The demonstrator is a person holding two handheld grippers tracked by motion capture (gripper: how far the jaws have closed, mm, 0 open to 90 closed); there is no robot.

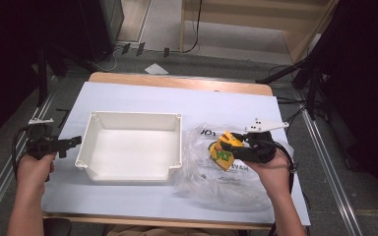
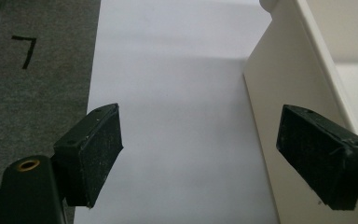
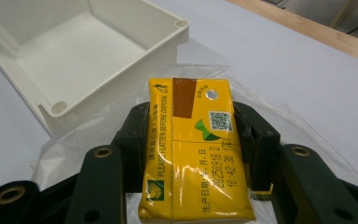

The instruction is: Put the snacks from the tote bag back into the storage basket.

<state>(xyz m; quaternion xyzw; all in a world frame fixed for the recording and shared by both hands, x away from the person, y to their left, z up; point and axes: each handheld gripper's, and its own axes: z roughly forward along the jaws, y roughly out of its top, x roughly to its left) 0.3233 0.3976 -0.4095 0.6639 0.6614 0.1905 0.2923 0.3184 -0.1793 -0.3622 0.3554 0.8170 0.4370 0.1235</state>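
A yellow drink carton (image 3: 191, 140) with a brown strip and a QR code sits between the jaws of my right gripper (image 3: 193, 140), which is shut on it. In the high view this carton (image 1: 222, 150) is held just above a crumpled clear plastic bag (image 1: 216, 179), right of the white bin (image 1: 130, 169). My right gripper (image 1: 236, 146) points left toward the bin. My left gripper (image 1: 71, 142) hovers at the table's left edge beside the bin's left wall (image 2: 284, 93). It stands open (image 2: 200, 154) with nothing between its pads.
The white bin (image 3: 74, 51) is empty inside. A white sheet (image 1: 177, 105) covers the wooden table. Grey floor (image 2: 28, 84) with a black mark lies past the sheet's left edge. Dark stands and cables flank the table.
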